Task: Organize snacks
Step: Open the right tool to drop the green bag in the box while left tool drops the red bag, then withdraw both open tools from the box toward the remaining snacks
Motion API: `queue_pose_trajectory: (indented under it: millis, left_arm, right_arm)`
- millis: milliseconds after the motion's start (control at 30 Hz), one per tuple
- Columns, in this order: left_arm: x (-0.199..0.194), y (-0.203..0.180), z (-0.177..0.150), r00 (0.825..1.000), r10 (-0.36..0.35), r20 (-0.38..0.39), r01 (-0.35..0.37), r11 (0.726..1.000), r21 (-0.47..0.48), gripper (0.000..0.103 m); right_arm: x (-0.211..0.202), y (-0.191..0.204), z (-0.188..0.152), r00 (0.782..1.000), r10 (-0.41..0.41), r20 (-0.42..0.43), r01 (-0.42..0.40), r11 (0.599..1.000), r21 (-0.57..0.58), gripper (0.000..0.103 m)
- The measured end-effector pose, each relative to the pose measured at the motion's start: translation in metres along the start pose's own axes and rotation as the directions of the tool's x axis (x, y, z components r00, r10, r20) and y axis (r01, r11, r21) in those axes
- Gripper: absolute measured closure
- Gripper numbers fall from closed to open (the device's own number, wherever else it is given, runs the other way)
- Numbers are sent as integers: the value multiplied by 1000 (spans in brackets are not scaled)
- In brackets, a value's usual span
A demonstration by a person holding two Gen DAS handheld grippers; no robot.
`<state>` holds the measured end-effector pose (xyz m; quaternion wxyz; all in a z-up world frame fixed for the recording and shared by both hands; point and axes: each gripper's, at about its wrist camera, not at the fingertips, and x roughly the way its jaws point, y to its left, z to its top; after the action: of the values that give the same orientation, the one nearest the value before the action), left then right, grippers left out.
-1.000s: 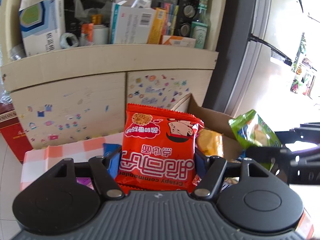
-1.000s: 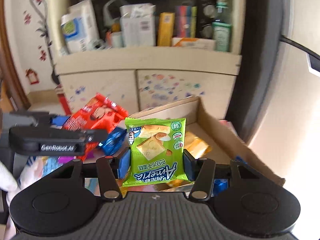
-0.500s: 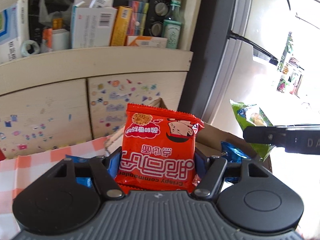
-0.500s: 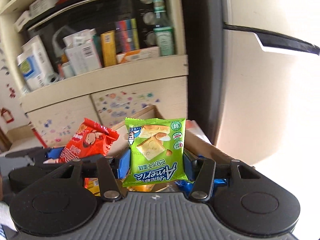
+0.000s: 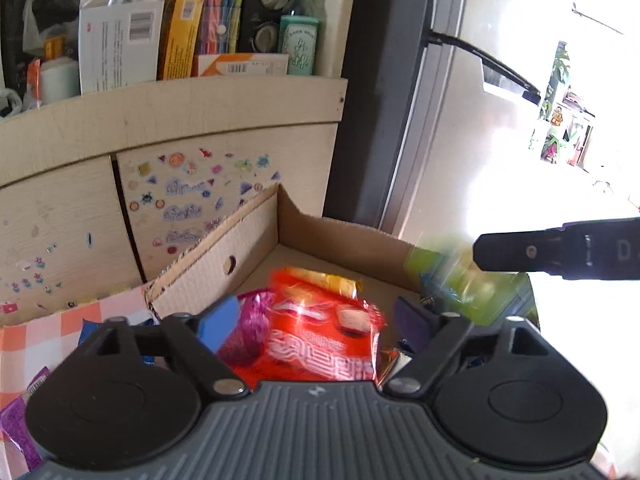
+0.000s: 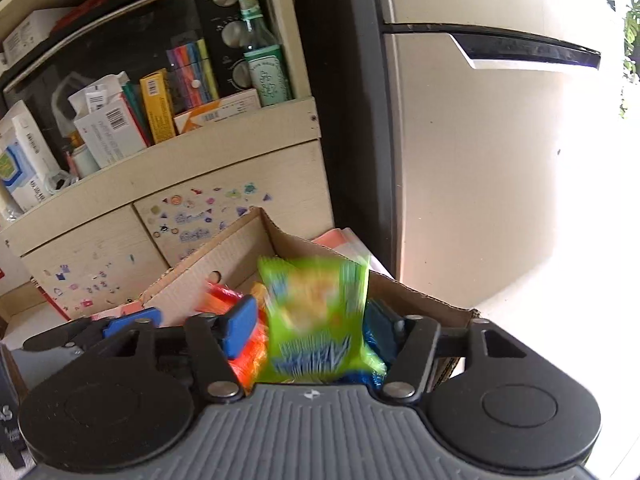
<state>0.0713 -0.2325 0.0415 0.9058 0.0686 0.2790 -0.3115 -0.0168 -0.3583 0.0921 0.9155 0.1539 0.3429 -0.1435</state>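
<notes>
My left gripper (image 5: pixel 314 320) is open over an open cardboard box (image 5: pixel 256 236). A red crispy-noodle packet (image 5: pixel 324 340) lies blurred between and below its fingers, free of the pads, beside a purple packet (image 5: pixel 252 324) and a yellow one (image 5: pixel 324 280) in the box. My right gripper (image 6: pixel 312 322) is open too. A green chip packet (image 6: pixel 316 316) shows blurred between its fingers, not clamped, over the same box (image 6: pixel 224 256). The green packet also shows as a blur in the left wrist view (image 5: pixel 460 284), under the right gripper's finger (image 5: pixel 556 250).
A cream cabinet with stickers (image 5: pixel 192 196) stands behind the box, its shelf packed with cartons and a green bottle (image 5: pixel 300 40). A fridge (image 6: pixel 480 160) stands to the right. A checked cloth (image 5: pixel 60 324) with more snack packets lies to the left.
Both grippers have opened. The red packet and the green packet have left the pads and drop blurred toward the box. Both grippers have moved over the box.
</notes>
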Motion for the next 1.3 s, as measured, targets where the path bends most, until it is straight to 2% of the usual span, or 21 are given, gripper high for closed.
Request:
queue_pose_trajectory:
  millis: [133, 300, 400, 633, 933, 1300]
  left_arm:
    - [-9, 3, 4, 1000, 7, 14, -7, 1000, -3, 11]
    - [-26, 14, 7, 1000, 28, 7, -27, 999, -19, 9]
    - [-36, 21, 6, 1000, 28, -12, -28, 999, -36, 9]
    - [-59, 38, -6, 997, 72, -30, -72, 997, -7, 8]
    - [-85, 76, -19, 991, 119, -64, -123, 991, -54, 8]
    - [-112, 129, -44, 976, 179, -121, -191, 977, -99, 8]
  right_arm:
    - [-2, -2, 0, 1000, 5, 5, -5, 1000, 18, 26]
    - [-4, 1, -1, 1000, 29, 8, -29, 1000, 7, 23]
    - [-3, 5, -1, 998, 66, 3, -66, 998, -4, 22]
    - [-2, 24, -6, 988, 155, -11, -155, 985, -73, 18]
    - [0, 53, -19, 968, 244, -63, -252, 947, -198, 17]
    - [4, 82, -42, 930, 326, -167, -364, 873, -323, 16]
